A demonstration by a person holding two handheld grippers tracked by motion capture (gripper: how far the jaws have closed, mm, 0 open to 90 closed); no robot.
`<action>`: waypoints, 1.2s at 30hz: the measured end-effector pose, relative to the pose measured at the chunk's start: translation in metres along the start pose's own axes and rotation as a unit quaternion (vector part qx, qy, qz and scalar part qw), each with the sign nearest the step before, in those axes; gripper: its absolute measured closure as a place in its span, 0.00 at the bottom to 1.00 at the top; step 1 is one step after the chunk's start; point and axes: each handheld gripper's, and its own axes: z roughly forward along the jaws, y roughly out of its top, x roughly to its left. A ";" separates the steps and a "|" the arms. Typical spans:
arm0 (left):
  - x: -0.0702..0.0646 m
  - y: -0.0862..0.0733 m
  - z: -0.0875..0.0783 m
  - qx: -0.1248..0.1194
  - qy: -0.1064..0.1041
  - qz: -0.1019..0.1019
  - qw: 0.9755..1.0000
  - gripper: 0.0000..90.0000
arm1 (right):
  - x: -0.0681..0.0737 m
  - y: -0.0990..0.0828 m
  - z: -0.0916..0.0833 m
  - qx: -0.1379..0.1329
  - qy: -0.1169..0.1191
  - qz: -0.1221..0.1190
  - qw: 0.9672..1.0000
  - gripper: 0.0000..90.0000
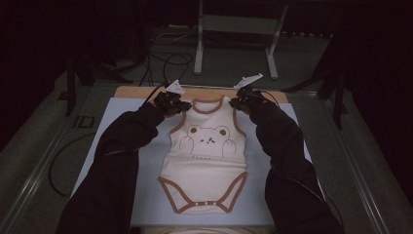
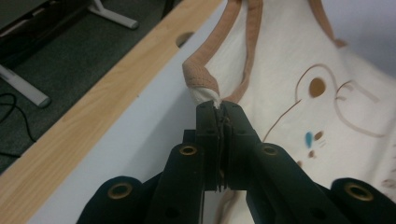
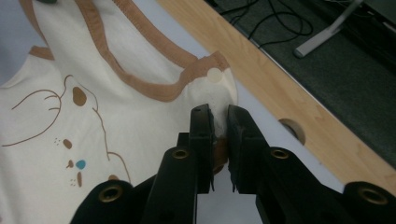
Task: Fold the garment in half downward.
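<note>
you hold the bodysuit (image 1: 204, 156) by both shoulder straps: left gripper (image 1: 176, 108) clamped on one strap, right gripper (image 1: 239, 103) pinching the other. the bodysuit lies on the mat (image 1: 122, 126), its long axis running from the grippers back toward you.

bodysuit (image 1: 206, 151): cream, brown trim, bear print | mat (image 1: 122, 117): pale blue | table edge (image 1: 136, 91): light wood

Overhead forward-down view, two close tong-mounted views, all sharing the bodysuit (image 1: 207, 151) shoulders
</note>
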 end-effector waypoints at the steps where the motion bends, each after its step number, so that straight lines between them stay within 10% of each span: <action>1: 0.001 0.001 0.001 0.000 0.004 0.003 1.000 0.97 | -0.002 0.002 0.000 0.002 -0.004 -0.002 1.000 0.91; 14: 0.021 -0.003 0.005 -0.009 0.049 -0.048 0.998 0.96 | -0.013 0.013 0.019 -0.006 -0.030 0.012 0.999 0.91; 36: -0.007 0.002 -0.017 -0.050 0.022 -0.020 0.998 0.97 | 0.010 0.002 -0.005 -0.032 -0.013 -0.012 0.999 0.91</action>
